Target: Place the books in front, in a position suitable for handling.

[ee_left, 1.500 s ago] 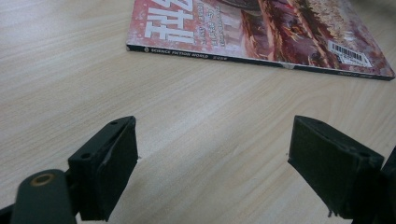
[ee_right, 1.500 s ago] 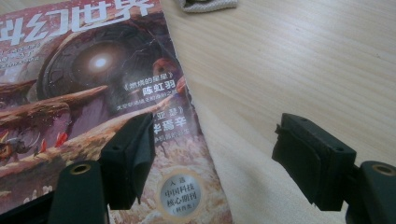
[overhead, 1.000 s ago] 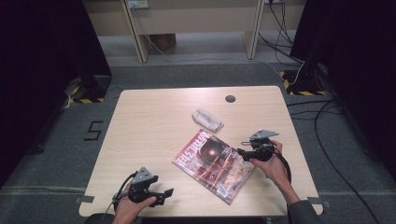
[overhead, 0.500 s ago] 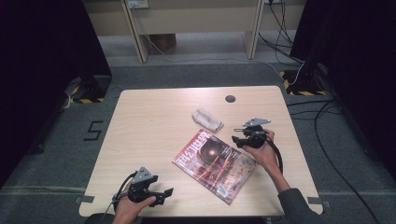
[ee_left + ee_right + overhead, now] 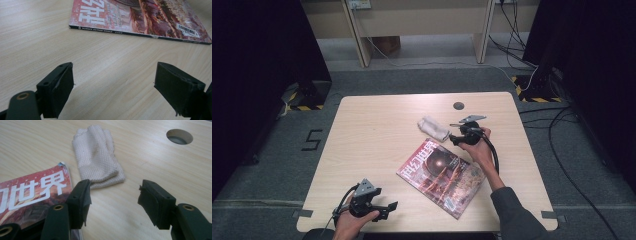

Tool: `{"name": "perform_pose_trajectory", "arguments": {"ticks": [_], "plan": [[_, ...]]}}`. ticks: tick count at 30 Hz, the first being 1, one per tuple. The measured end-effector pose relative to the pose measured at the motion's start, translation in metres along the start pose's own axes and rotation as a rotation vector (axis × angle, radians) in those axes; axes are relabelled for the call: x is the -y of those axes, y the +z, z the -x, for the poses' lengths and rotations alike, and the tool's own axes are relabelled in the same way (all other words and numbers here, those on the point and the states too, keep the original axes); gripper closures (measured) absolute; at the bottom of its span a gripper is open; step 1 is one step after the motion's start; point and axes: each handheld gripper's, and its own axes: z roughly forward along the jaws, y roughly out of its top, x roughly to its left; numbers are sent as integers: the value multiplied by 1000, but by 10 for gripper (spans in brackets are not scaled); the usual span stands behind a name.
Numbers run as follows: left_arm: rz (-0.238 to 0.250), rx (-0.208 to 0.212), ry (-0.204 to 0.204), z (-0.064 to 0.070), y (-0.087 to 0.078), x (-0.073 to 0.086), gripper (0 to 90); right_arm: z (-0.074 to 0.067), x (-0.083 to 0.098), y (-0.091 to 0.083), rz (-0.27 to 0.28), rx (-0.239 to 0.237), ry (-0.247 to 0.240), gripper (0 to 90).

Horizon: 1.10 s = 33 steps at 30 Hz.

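- The magazine [image 5: 442, 176] lies flat on the wooden table [image 5: 377, 135], its red cover bearing large white Chinese characters, among them "世界"; the spine reads "SCIENCE FICTION WORLD", and a barcode label [image 5: 188, 30] sits near one edge.
- The folded white cloth [image 5: 98, 155] lies just beyond the magazine's corner.
- The right gripper [image 5: 113, 195], jaws apart and gripping nothing after just narrowing, points at the cloth.
- The left gripper [image 5: 113, 90] rests wide open near the table's front edge, nothing between its jaws.

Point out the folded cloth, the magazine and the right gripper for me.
folded cloth [image 5: 98, 157], right gripper view, middle of its knit top face.
magazine [image 5: 439, 172], high view, centre of its red cover.
right gripper [image 5: 113, 202], right gripper view, gap midway between its open jaws.
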Motion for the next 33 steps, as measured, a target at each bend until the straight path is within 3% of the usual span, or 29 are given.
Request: {"name": "perform_pose_trajectory", "arguments": {"ticks": [15,24,28,33], "plan": [[8,1,7,0,-1,0,152,-4,-18,44,-38,6,34,403],[1,5,15,1,0,0,152,-10,-20,67,-91,50,14,388],[0,5,16,1,0,0,152,-5,-16,67,-78,32,44,390],[-1,2,15,1,0,0,152,2,-9,58,-78,41,44,391]]}}
